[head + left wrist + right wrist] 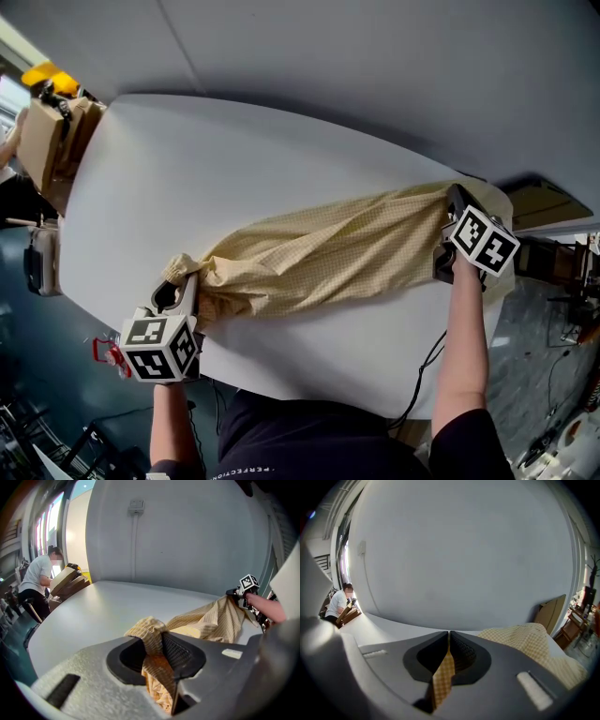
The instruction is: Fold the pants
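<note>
White and rounded, the table (281, 141) is stretching ahead of both grippers. The pants (319, 253) are lying across it in a bunched rope between them, one end wadded thickly in the clenched left gripper (158, 646), the other pinched as a thin edge in the tightly closed right gripper (448, 644). That thin pinch is looking liable to slip free if the hands are pulling further apart, and the twisted middle is risking a creased fold. Beyond the left gripper a person (40, 581) is sitting by boxes (70, 581), below a grey wall (187, 536).
</note>
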`<state>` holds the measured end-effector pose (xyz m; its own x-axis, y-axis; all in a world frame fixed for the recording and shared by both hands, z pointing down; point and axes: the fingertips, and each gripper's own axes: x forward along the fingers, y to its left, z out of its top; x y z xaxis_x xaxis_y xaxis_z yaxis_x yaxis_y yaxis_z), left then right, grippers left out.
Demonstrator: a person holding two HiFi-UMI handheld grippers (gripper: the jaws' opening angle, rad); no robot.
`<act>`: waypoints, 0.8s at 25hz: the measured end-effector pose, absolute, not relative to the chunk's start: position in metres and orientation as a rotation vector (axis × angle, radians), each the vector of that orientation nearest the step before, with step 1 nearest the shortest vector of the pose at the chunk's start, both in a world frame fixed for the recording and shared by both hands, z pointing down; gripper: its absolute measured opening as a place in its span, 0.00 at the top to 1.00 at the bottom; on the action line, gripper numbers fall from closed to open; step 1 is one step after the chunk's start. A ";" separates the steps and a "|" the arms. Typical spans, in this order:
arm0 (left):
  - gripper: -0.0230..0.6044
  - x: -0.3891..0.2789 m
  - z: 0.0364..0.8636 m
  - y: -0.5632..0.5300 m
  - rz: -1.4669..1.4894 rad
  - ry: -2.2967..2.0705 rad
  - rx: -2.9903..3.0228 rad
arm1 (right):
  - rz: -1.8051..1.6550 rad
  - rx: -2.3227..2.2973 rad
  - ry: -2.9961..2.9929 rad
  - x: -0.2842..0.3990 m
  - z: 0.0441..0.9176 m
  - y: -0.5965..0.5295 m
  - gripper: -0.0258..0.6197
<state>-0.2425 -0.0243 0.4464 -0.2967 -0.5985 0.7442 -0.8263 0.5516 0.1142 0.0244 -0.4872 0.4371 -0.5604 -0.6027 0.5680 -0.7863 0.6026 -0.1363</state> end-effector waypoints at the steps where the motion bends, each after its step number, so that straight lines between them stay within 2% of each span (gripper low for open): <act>1: 0.80 -0.242 0.447 -0.025 0.378 -2.014 1.149 | 0.524 1.101 -2.358 0.024 0.440 -0.488 0.94; 11: 0.79 -0.239 0.446 -0.028 0.389 -1.971 1.217 | 0.537 1.000 -2.282 0.019 0.475 -0.487 0.93; 13: 0.78 -0.238 0.445 -0.028 0.399 -1.973 1.226 | 0.544 0.974 -2.276 0.017 0.477 -0.487 0.90; 15: 0.77 -0.236 0.444 -0.028 0.394 -1.975 1.225 | 0.557 0.964 -2.289 0.017 0.474 -0.489 0.81; 20: 0.77 -0.233 0.441 -0.020 0.368 -1.913 1.246 | 0.592 0.959 -2.294 0.025 0.458 -0.498 0.83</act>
<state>-0.2327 -0.0200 0.4412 -0.1894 -0.6292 0.7538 -0.8642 0.4713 0.1763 0.0246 -0.4980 0.4582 -0.5754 -0.4893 0.6554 -0.7454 0.6436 -0.1739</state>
